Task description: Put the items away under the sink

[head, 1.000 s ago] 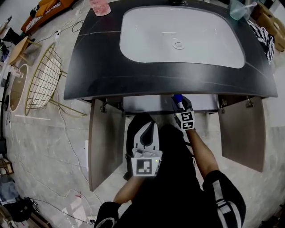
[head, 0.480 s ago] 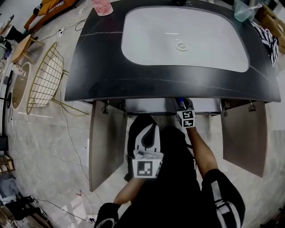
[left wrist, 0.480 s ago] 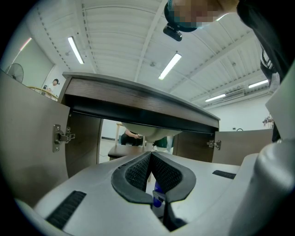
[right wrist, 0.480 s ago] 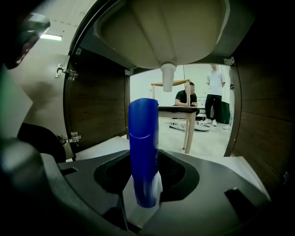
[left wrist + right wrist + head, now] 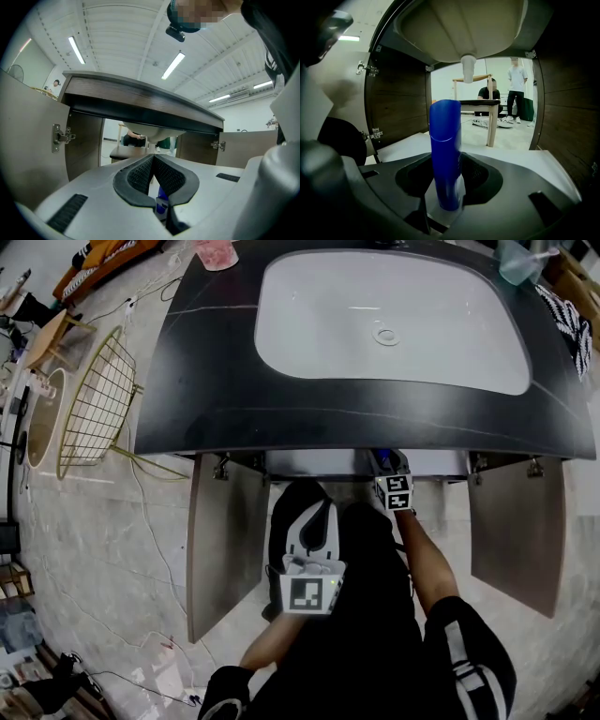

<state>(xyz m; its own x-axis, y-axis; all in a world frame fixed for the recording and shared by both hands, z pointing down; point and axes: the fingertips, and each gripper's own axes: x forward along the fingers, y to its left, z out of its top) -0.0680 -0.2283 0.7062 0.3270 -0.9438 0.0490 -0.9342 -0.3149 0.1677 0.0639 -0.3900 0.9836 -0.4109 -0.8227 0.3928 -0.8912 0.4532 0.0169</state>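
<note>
**Bottle held at the cabinet opening**

The right gripper (image 5: 449, 169) is closed on a blue bottle (image 5: 445, 150). The bottle stands upright between the two jaws. Its lower end sits down between the pads, and its rounded top rises well above them at the centre of the right gripper view. The bottle is inside the open front of the cabinet (image 5: 401, 110), above the pale cabinet floor and below the underside of the sink (image 5: 384, 324).

In the head view, the right gripper sits at the lower edge of the black counter (image 5: 216, 381), right of centre. It lies between the two open doors (image 5: 220, 540). Only a small blue part of the bottle shows there.

The left gripper (image 5: 151, 159) sits at the lower centre of the head view, well short of the opening. Its jaws meet at the tips, with nothing gripped between the pads.

Compared with the earlier head view, the right gripper has gone further under the counter edge. Less of the blue bottle shows. The left gripper remains in the same place.
</note>
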